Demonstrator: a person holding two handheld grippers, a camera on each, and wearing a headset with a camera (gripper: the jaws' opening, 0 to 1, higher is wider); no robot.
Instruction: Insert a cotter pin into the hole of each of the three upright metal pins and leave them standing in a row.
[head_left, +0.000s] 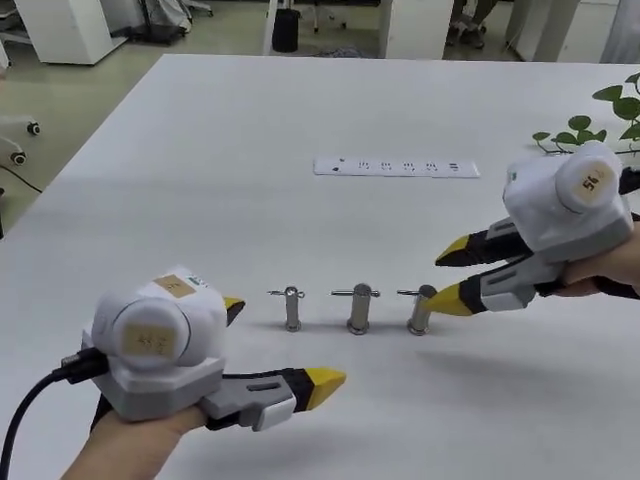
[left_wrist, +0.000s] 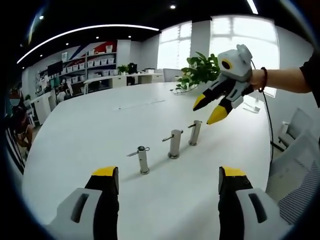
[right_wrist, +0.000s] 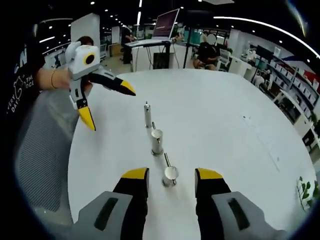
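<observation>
Left of the middle pin (head_left: 359, 312), my left gripper (head_left: 282, 342) hung wide open, empty. Cotter pins (head_left: 352, 293) crossed that pin and both neighbours; bare counter (head_left: 200, 180) ran beyond to its far edge. Right of it, my right gripper (head_left: 443, 282) gaped empty beside the end pin (head_left: 421, 312).

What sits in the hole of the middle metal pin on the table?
A cotter pin crosses the top of the middle metal pin, sticking out sideways. The hole itself is covered by the cotter pin, so how far it passes through cannot be told.
</observation>
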